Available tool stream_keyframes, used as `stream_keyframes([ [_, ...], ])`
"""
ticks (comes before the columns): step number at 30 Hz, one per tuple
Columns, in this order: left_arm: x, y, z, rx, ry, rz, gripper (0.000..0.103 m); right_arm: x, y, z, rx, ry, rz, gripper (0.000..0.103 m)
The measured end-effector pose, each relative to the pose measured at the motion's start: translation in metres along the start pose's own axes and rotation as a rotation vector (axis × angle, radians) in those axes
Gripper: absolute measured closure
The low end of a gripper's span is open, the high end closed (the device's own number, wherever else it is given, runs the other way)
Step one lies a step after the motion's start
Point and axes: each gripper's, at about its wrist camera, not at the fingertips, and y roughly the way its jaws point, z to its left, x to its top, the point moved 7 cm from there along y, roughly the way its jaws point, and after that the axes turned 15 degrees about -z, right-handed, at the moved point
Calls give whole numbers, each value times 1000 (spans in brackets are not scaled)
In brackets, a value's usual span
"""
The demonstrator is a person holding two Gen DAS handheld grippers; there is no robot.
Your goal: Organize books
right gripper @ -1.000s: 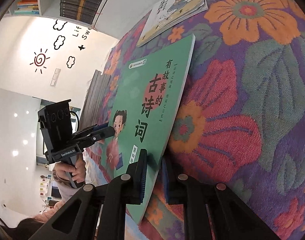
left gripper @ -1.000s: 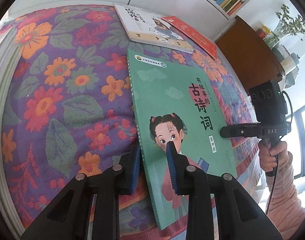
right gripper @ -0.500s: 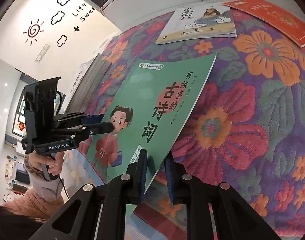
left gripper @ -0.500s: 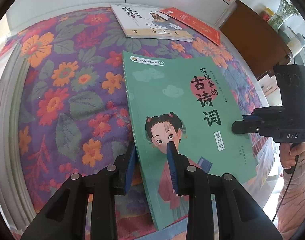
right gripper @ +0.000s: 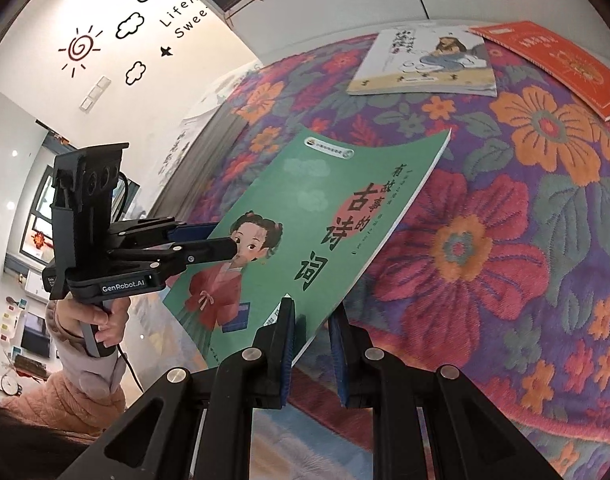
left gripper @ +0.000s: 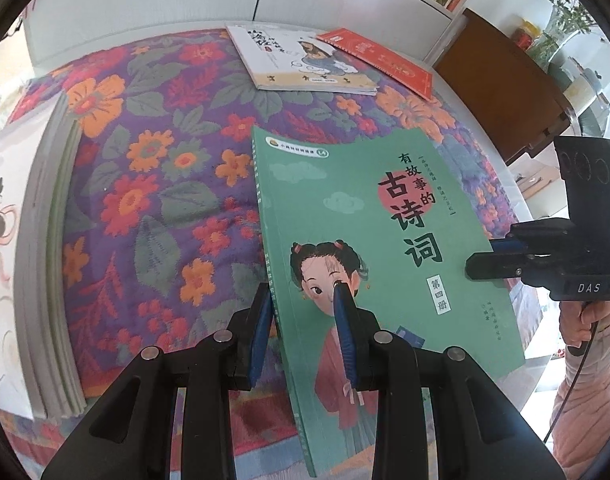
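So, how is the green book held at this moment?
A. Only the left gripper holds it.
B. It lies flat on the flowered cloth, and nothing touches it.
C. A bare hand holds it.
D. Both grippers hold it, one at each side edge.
D: the left gripper clamps the spine edge of the green book, and the right gripper clamps its opposite edge.

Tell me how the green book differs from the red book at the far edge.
The green book is gripped at opposite edges by the left gripper and right gripper, its cover bowed; the red book lies flat and untouched. The green cover shows a girl; the red shows only lettering. Both are thin paperbacks.
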Motion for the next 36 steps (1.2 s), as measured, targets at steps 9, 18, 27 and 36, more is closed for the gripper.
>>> stream_keyframes([
  [9, 2, -20, -9, -19, 8, -41, 76, -3, -9, 13, -21, -32, -30, 86],
  [18, 10, -41, -8, -31, 9, -88, 76, -1, -22, 36, -34, -75, -67, 86],
  [27, 25, -65, 1, -18, 28, -147, 74, 16, -26, 60, -35, -95, -95, 86],
  [36, 47, -101, 27, -33, -13, -231, 74, 40, -12, 88, -27, -116, -96, 86],
])
